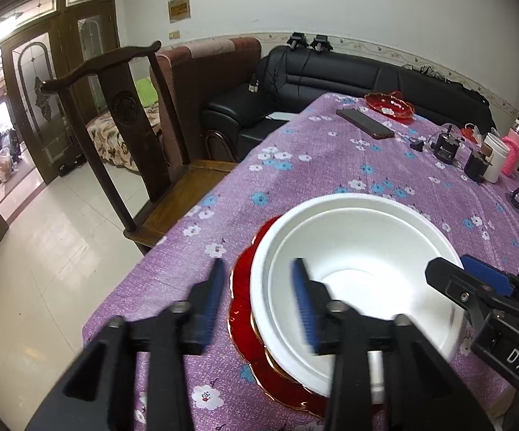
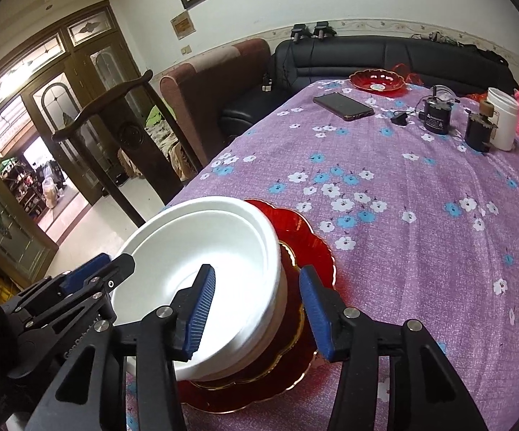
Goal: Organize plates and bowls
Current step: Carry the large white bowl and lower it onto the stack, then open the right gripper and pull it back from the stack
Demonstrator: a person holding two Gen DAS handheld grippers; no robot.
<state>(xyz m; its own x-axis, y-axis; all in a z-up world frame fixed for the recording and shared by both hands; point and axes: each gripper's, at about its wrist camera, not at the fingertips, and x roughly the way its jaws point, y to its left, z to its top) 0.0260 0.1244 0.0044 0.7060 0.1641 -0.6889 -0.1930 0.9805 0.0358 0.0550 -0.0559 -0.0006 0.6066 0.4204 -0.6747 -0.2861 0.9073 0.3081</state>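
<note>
- A white bowl (image 1: 356,273) (image 2: 202,262) sits inside a red plate (image 1: 248,323) (image 2: 295,251) at the near left edge of the counter (image 1: 331,165) (image 2: 403,215); the bowl looks like two nested bowls, with nothing in it.
- The plate has a scalloped gold rim and lies flat on the purple flowered cloth.
- The left tool (image 1: 259,303) (image 2: 97,269) is spread apart, straddling the bowl's left rim: one finger outside over the plate, one inside the bowl. Whether the pads touch, I cannot tell.
- The right tool (image 2: 257,314) (image 1: 453,273) is likewise apart, astride the bowl's right rim, clamped on nothing.
- At the far end stand a second red dish (image 1: 389,106) (image 2: 376,80), a phone (image 1: 363,122) (image 2: 342,106) beside it, and further right a white cup (image 1: 493,158) (image 2: 504,118).
- A wooden chair (image 1: 115,107) stands left of the counter.
</note>
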